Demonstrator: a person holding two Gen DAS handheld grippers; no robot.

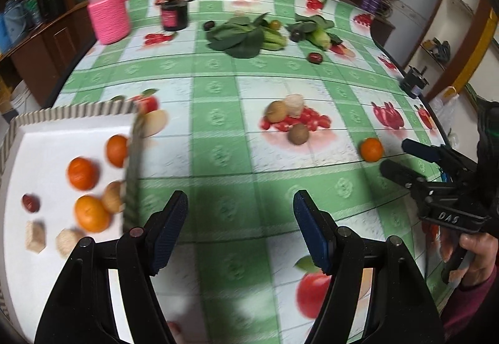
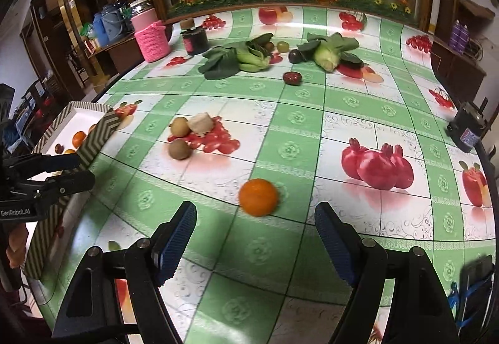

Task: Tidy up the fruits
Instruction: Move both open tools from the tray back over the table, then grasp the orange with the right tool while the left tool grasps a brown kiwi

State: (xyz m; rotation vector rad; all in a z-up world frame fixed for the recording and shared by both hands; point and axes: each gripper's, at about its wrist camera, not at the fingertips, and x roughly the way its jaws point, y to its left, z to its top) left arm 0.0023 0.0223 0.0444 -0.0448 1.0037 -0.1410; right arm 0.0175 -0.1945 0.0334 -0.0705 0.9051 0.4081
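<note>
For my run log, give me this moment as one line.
left gripper: open, empty | right gripper: open, facing orange | tray: holds three oranges

We see bare cloth between the right gripper (image 2: 255, 238) and the orange (image 2: 258, 197), nothing standing in that lane; two kiwis (image 2: 180, 149) and a pale chunk (image 2: 202, 124) crowd the middle of the table (image 2: 268, 266); the tray's zigzag wall (image 2: 99, 135) blocks the left side, with the left gripper (image 2: 75, 170) just beside it; bok choy (image 2: 246, 58) fills the far strip.
</note>
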